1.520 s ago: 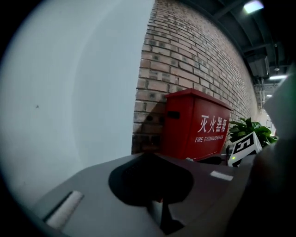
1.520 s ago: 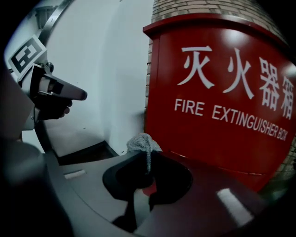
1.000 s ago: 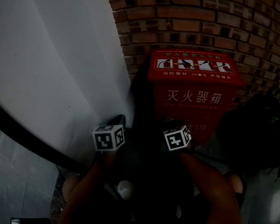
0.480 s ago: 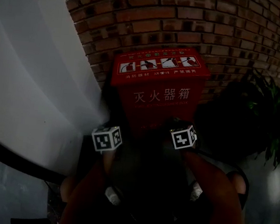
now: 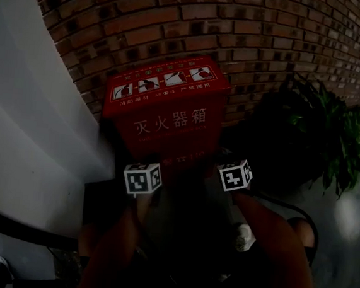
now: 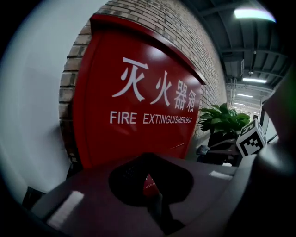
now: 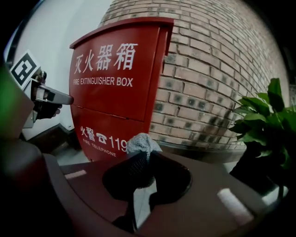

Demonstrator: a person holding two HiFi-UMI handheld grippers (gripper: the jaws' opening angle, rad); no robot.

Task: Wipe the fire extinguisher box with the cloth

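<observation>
Your right gripper [image 7: 141,162] has its jaws clamped on a small wad of grey cloth [image 7: 142,142]. The cloth looks soft, light and loosely knitted, so it will likely fold or slip if pinched at an edge; grip it by the bunched middle. The red fire extinguisher box [image 7: 115,88] stands just ahead on the floor against the brick wall [image 7: 208,69], not yet touched. Its painted front looks stiff and smooth and should take firm pressure. Your left gripper [image 6: 150,183] has its jaws together on nothing.
</observation>
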